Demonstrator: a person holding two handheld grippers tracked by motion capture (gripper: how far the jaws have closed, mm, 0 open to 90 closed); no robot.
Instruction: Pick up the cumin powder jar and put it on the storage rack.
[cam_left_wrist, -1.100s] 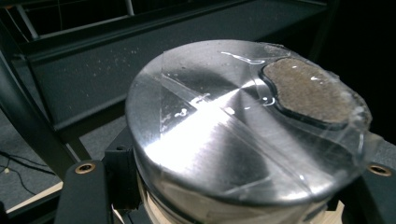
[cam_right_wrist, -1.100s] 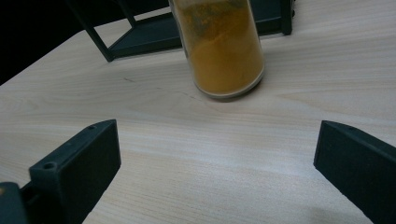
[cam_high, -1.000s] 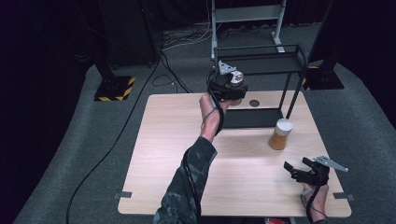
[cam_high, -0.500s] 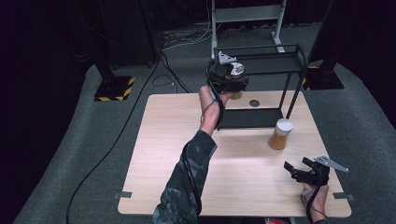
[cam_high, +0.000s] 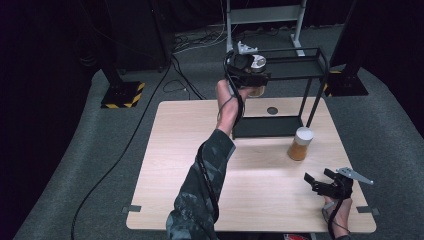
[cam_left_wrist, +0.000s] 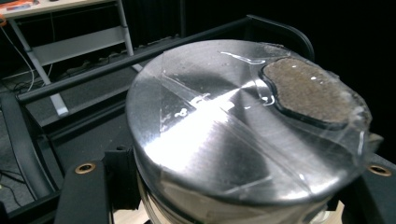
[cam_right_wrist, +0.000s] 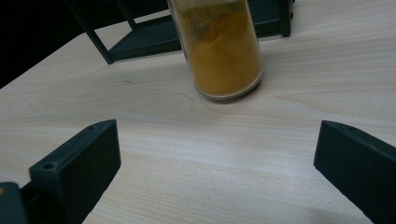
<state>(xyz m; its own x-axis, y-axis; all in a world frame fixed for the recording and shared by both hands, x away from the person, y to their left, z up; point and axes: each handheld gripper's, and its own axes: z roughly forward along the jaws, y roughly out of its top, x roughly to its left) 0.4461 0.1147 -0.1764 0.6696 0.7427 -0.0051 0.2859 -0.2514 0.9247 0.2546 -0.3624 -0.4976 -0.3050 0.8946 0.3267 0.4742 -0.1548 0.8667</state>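
Note:
My left gripper (cam_high: 251, 76) is shut on a glass jar with a silver metal lid (cam_high: 258, 62) and holds it in the air at the near left corner of the black wire rack's (cam_high: 302, 52) top shelf. In the left gripper view the taped lid (cam_left_wrist: 219, 126) sits between the two black jaws, with the rack's top bars behind it. My right gripper (cam_high: 318, 176) rests low at the table's front right, open, nothing in it. Ahead of it stands a jar of orange powder (cam_high: 300, 144) with a white lid, upright on the table; its body (cam_right_wrist: 224, 51) stands beyond the open jaws (cam_right_wrist: 217, 168).
The wooden table (cam_high: 170, 150) carries the rack's dark base plate (cam_high: 265, 127) at the back centre and a small dark round spot (cam_high: 272, 110) behind it. Cables run over the grey floor at the left. A metal stand (cam_high: 260, 15) rises behind the rack.
My left hand has risen with the silver-lidded jar, from below the rack's top shelf to level with it. The right gripper and the orange jar have not moved.

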